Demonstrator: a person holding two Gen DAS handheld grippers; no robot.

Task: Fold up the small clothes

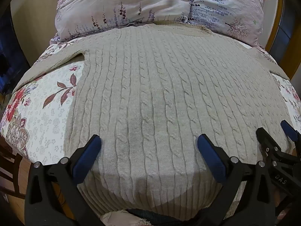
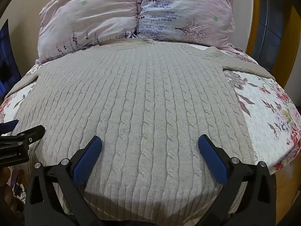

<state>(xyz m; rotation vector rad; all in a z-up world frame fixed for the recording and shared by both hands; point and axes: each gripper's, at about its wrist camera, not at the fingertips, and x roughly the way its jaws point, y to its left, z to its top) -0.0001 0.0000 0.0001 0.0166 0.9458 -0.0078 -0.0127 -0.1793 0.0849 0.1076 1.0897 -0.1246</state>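
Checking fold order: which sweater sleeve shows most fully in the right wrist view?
The beige cable-knit sweater's right-hand sleeve, stretching over the floral bedspread; the other barely shows.

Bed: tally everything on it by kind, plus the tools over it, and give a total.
Sweater: 1, cream cable-knit, spread flat
Pillows: 2, one plain pink, one lavender-print
Floral bedspread: 1
Tools: 2, left tool and right tool, both open
Total: 6

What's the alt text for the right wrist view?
A beige cable-knit sweater lies flat, neckline away from the camera, on a floral bedspread, with the right gripper open above its hem. Two pale floral pillows sit behind the collar, and the left gripper's tip shows at the left edge.
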